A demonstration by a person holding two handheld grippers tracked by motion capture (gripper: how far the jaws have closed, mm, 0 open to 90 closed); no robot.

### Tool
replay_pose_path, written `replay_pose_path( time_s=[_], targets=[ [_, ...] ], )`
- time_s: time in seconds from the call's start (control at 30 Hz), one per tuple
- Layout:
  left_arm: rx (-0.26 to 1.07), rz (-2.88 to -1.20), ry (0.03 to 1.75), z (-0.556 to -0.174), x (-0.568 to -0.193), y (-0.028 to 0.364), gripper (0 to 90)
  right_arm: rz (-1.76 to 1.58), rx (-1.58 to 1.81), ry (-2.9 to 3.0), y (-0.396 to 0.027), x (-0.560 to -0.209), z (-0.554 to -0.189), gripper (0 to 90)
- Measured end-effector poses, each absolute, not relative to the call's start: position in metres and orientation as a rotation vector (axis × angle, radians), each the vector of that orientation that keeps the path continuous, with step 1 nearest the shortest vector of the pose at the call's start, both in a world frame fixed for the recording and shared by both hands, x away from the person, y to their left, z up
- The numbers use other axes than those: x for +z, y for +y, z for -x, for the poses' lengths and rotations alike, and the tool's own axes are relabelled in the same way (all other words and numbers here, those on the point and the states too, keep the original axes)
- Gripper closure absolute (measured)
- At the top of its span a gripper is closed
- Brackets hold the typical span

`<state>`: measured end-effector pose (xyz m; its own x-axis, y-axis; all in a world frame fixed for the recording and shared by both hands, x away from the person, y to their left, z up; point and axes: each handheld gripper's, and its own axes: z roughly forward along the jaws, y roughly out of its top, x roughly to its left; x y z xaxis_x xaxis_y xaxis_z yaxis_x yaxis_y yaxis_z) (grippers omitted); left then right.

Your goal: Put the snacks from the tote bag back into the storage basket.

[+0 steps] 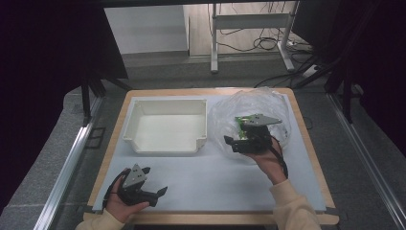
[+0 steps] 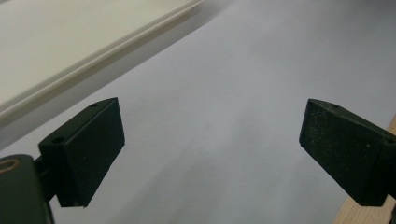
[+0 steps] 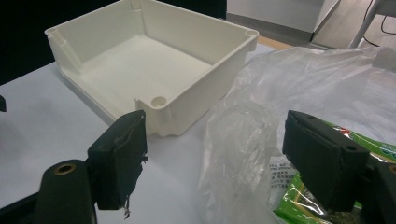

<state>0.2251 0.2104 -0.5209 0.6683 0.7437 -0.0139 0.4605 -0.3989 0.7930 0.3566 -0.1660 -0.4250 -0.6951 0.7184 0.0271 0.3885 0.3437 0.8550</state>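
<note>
The right gripper [image 1: 239,140], jaws released, hovers at the clear plastic bag [image 1: 249,108] beside the white bin [image 1: 165,125]. The left gripper [image 1: 154,182] rests low on the worktop [image 1: 215,177], jaws released

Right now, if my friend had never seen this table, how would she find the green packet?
Start at the big white bin on the white-covered table. Beside its right side lies a crumpled clear plastic bag, where the right gripper hovers open. The green packet with printed writing sits inside that bag, the one colourful thing among white and clear ones.
</note>
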Motion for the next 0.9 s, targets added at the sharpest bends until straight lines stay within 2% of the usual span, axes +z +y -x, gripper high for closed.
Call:
replay_pose_path(
  time_s=[0.9],
  targets=[
    [0.443,-2.071,0.927,-0.225,-0.522,0.211,6.5,-1.074,1.255,2.223,-0.182,-0.432,-0.384,22.3]
  ],
)
